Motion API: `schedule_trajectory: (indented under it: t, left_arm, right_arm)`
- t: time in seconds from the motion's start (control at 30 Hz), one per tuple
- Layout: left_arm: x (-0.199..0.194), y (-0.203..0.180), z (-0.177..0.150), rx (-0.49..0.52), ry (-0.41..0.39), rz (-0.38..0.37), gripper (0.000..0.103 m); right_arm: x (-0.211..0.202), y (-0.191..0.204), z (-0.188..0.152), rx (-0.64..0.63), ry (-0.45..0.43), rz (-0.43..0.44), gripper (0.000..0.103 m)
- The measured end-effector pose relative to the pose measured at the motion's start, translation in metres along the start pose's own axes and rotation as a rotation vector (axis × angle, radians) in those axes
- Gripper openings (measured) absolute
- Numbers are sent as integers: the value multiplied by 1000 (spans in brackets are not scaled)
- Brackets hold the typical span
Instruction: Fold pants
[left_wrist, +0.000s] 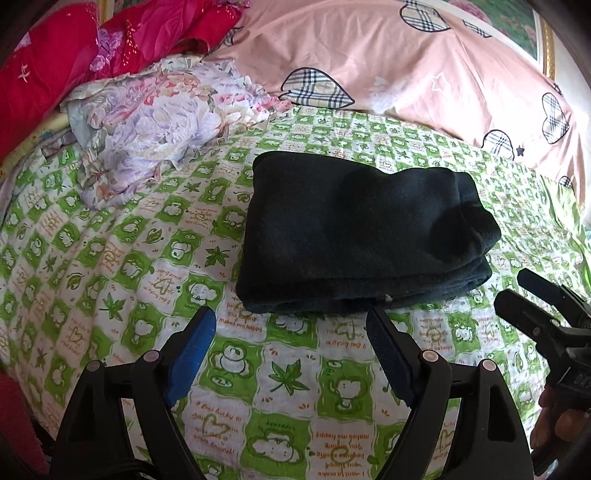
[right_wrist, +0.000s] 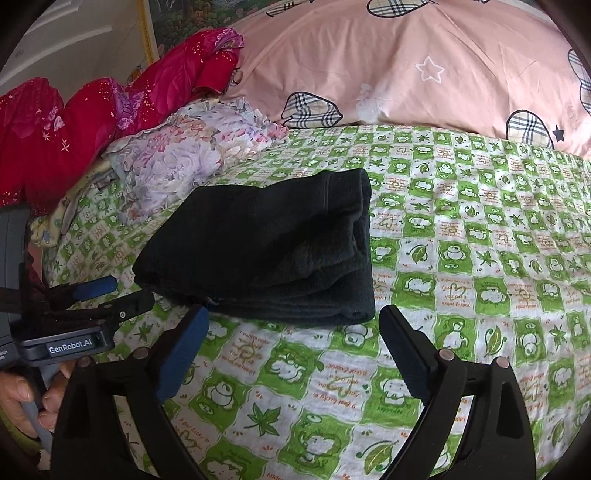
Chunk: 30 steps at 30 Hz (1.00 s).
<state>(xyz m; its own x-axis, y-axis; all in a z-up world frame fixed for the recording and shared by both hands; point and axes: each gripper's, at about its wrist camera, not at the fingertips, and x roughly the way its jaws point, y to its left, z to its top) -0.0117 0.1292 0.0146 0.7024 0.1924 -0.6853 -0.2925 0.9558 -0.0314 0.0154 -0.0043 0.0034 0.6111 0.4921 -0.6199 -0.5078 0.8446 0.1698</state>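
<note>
Blue pads on black arms: left tongs (left_wrist: 291, 325) spread wide, nothing between the pads, poised over the bed sheet (left_wrist: 288, 387) just short of the near edge of the pants (left_wrist: 354, 236). Right tongs (right_wrist: 291, 325) likewise wide apart and empty, near the pants' front edge, not touching the cloth. Left tongs seen side-on at the left edge of the right wrist view, white lettering "GenRobot.AI" on the dark body (right_wrist: 70, 349), fingers of a hand (right_wrist: 22, 398) wrapped round the grey handle below. Right tongs at the right edge of the left wrist view, black, with part of a hand (left_wrist: 554, 424) beneath; printing on that body too blurred to read.

Black fleece pants folded into a thick compact stack, several layers showing at the near edge, lying flat on the sheet, in the middle of the bed and free of both tongs.

Green-and-white checked sheet with cartoon animals, maple leaves and small orange English phrases, partly readable upside down: "makes me happy", "I want to make", "a good friend".

Beyond the pants, crumpled floral cloth (left_wrist: 155, 129) in lilac and pink, red sparkly fabric (left_wrist: 74, 55) behind that, and a pink quilt (left_wrist: 424, 74) with plaid hearts and stars along the back.
</note>
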Motion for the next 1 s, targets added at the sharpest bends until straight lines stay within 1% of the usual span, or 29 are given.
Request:
schedule_trajectory:
  t: [0.3, 0.67, 1.0]
  left_arm:
    - [-6, -4, -7, 26, -8, 39, 85]
    - [-13, -6, -8, 51, -60, 90, 87]
    - [-10, -6, -8, 62, -63, 99, 88]
  right_arm:
    - [-1, 12, -7, -15, -1, -23, 98]
    - [4, 16, -8, -22, 4, -26, 100]
    - [9, 25, -8, -44, 12, -19, 101]
